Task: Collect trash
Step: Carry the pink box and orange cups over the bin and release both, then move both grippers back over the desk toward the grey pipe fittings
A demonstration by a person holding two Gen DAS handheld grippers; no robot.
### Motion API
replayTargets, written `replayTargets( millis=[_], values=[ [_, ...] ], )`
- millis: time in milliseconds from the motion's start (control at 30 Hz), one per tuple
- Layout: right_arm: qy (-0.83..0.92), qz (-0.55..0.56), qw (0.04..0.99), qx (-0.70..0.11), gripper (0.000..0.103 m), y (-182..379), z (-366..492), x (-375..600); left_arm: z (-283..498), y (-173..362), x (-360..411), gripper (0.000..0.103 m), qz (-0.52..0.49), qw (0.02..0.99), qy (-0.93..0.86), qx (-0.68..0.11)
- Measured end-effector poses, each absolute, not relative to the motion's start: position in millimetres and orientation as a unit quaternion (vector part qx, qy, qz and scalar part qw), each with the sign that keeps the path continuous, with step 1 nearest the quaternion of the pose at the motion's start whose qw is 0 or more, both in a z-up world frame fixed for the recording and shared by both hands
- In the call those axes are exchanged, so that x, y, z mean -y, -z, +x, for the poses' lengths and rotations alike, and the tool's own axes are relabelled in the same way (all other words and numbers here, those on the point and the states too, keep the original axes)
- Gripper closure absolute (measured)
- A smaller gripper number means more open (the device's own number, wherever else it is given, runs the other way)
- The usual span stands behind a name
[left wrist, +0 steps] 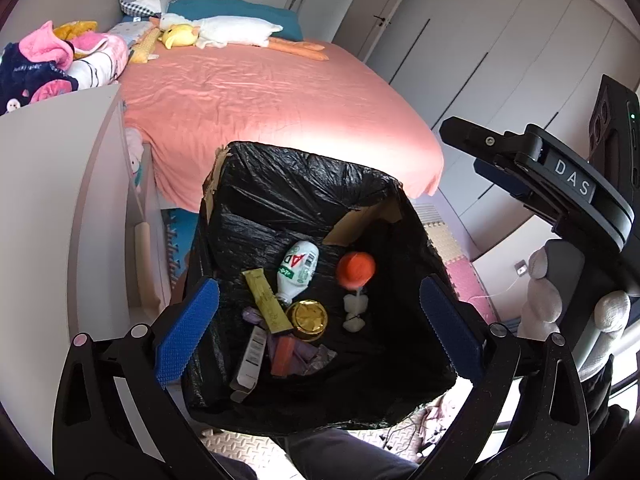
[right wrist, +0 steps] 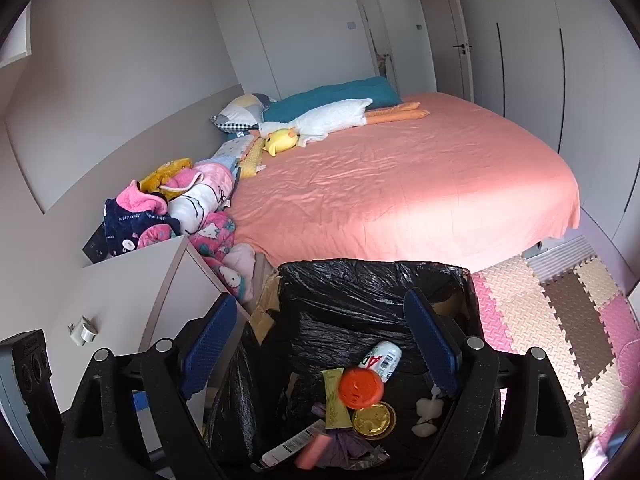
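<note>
Left wrist view centres on the bin (left wrist: 304,184), a cardboard box lined with black plastic, holding a white bottle (left wrist: 299,270), an orange cap (left wrist: 355,269) and a gold lid (left wrist: 307,317). The left gripper (left wrist: 316,332) spreads wide and empty above it. At right of frame, the right gripper (right wrist: 320,344) likewise gapes, empty. A pink bed (right wrist: 400,184) fills the upper frame.

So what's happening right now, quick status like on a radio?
Left gripper open, empty. Right gripper open, empty. Both over the black-lined bin; white bottle, orange lid, gold lid inside. Nothing in the way.
</note>
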State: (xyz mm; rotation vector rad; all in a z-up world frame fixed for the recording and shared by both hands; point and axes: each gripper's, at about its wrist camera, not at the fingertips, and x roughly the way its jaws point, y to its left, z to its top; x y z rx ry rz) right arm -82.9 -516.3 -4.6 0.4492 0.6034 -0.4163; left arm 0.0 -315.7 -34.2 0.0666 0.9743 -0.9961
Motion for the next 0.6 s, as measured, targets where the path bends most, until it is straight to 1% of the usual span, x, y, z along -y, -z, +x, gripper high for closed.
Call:
replayTargets(
  millis=[267, 600],
  values=[
    [0.183, 0.22, 0.91, -0.299, 0.017, 10.4, -74.2, 507.9, 11.9, 31.4, 299.3, 0.006, 0.024, 0.792, 0.425, -0.437],
    [0.14, 0.203, 0.92, -0.306, 0.017, 6.4, -54.4, 474.3, 23.7, 26.1, 269.9, 0.006, 0.014, 0.815, 0.397, -0.422]
  ],
)
